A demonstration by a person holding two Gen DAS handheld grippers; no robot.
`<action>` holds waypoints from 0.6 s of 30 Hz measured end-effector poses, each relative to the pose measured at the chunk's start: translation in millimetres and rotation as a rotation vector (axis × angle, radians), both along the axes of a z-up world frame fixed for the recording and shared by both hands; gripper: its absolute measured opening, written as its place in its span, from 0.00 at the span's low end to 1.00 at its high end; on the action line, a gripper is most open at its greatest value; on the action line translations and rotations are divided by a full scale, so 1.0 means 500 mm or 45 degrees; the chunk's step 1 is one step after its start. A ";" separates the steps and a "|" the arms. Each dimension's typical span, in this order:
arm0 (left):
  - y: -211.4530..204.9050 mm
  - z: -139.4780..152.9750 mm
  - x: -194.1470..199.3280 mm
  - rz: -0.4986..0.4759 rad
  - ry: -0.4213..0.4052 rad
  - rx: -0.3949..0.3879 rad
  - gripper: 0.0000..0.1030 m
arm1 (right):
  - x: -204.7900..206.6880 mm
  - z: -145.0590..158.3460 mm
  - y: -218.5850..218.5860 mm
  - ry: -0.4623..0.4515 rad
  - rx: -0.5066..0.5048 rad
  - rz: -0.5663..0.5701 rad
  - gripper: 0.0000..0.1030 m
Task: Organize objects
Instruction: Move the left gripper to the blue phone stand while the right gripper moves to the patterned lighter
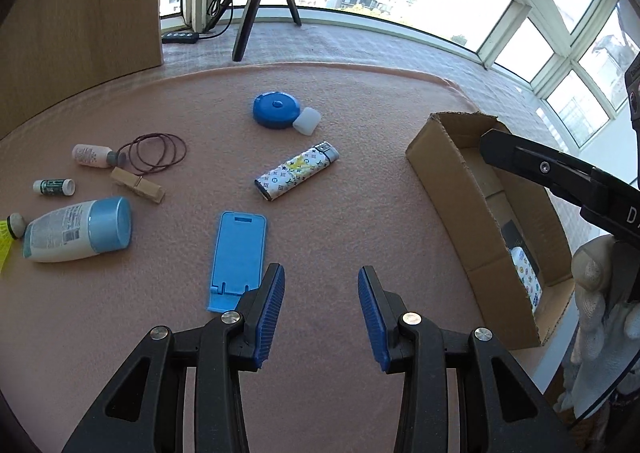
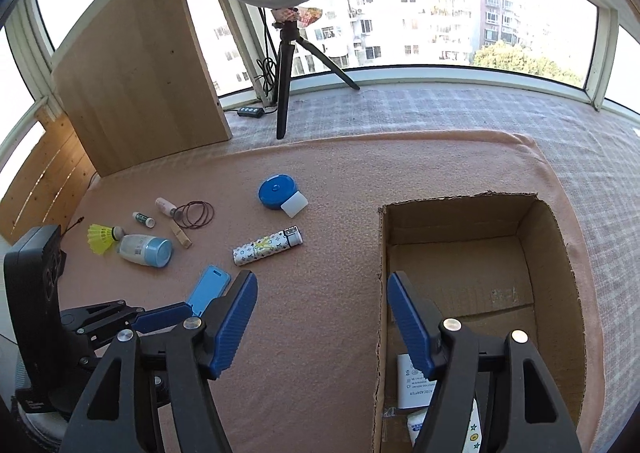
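Both pairs of tongs stand apart and empty: the left tongs [image 1: 321, 307] over the counter [image 1: 360, 213], the right tongs [image 2: 322, 321] at the near-left wall of the cardboard box [image 2: 460, 209]. The blue phone stand [image 1: 239, 253] lies just left of the left tongs, its long axis running near to far; the left hand is nearer. Farther off lies the monogram-patterned lighter [image 1: 297, 169], then the blue tape measure [image 1: 276, 109]. In the box, a white carton [image 2: 412, 385] reads "ADAPTER".
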State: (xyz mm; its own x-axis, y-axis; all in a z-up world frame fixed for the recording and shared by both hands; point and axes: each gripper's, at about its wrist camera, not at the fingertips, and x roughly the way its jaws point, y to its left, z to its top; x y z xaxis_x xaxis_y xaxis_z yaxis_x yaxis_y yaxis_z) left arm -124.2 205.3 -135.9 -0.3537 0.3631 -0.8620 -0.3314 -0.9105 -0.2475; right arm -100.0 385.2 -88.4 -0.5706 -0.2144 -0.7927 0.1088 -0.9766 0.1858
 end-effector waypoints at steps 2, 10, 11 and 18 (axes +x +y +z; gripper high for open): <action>-0.020 -0.013 -0.006 0.027 -0.015 -0.013 0.40 | -0.008 0.005 -0.014 0.039 0.020 0.021 0.62; -0.044 -0.057 -0.035 0.067 -0.073 -0.038 0.40 | -0.098 -0.010 -0.075 -0.061 -0.034 0.158 0.62; -0.043 -0.061 -0.039 0.070 -0.080 -0.037 0.40 | -0.113 -0.018 -0.080 -0.096 -0.056 0.173 0.62; -0.039 -0.086 -0.056 0.090 -0.100 -0.058 0.40 | -0.184 -0.082 -0.121 -0.254 -0.088 0.226 0.62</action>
